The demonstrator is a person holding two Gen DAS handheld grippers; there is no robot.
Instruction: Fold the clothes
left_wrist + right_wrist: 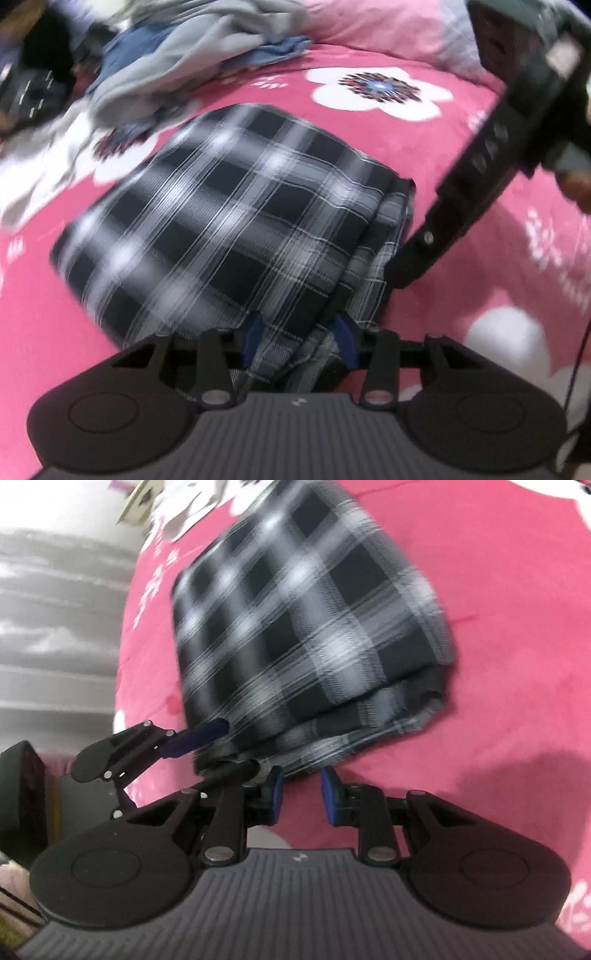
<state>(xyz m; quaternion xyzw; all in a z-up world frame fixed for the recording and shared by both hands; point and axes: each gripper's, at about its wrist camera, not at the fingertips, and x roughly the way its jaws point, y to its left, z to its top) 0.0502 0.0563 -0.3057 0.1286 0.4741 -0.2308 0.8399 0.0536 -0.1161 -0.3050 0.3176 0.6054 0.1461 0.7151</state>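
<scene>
Now my left gripper pinches the near edge of the folded plaid, which lies on the pink bedspread.

From the left wrist, the blue pads sit narrow with plaid layers bunched between them; the fold is a blurred, tidy block lying flat, with a heap of grey and blue clothes beyond it and my right gripper reaching in beside its right edge. From the right wrist, my right gripper stands parted with only bedspread showing in the gap, holding nothing, its left pad just beside the plaid's near edge, while the left gripper grips the near-left corner.
</scene>
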